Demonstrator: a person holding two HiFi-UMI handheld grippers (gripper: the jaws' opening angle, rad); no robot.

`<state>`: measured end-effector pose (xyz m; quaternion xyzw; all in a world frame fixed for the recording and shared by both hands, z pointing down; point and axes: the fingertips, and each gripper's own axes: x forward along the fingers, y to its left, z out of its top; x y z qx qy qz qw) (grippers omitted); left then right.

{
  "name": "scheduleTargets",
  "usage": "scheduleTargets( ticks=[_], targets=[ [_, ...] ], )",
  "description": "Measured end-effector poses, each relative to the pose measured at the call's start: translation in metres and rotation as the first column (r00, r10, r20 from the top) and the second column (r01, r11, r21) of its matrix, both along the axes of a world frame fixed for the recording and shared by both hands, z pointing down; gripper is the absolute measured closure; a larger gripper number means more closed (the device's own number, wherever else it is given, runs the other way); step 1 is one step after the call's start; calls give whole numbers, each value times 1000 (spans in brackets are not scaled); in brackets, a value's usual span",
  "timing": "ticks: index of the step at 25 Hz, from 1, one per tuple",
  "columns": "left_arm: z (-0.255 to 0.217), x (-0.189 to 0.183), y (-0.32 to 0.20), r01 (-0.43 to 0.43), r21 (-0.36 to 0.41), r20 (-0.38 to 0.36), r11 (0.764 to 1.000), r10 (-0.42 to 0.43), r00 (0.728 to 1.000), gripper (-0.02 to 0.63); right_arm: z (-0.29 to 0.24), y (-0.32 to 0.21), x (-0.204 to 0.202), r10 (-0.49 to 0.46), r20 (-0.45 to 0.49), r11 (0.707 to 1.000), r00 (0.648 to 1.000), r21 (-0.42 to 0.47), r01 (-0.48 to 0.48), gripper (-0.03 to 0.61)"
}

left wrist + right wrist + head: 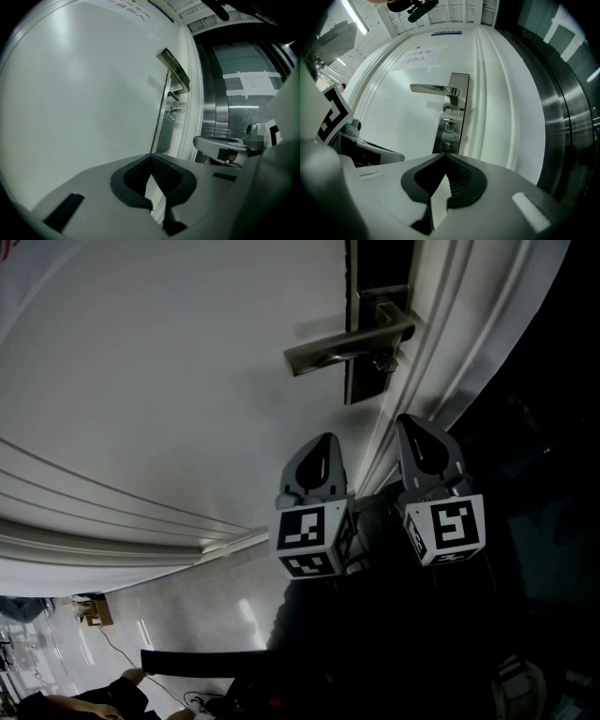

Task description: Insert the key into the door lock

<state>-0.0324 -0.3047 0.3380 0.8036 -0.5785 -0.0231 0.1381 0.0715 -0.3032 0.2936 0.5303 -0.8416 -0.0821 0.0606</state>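
A white door (169,362) carries a metal lever handle (342,345) on a dark lock plate (361,385). Below the lever a small key with a ring (382,360) sticks in the keyhole; the same key (449,124) shows in the right gripper view and again (174,110) in the left gripper view. My left gripper (322,444) and right gripper (418,426) hang side by side a little below the lock, apart from it. Both point toward the door. Each one's jaws meet at the tips with nothing between them, left (151,158) and right (445,155).
White door-frame mouldings (441,343) run beside the lock. A brushed steel panel (569,117) stands to the right of the frame. A paper sign (417,56) is stuck on the door above the handle. Pale floor with cables (187,615) lies below.
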Motion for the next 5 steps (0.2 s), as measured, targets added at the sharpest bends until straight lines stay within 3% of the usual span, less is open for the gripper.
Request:
scheduleTargets(
  ticks=[5],
  targets=[
    [1,-1,0,0,-2,-3,1000,0,1000,612,-1,0,0,1,2,1000,1000,3,-1,578]
  ],
)
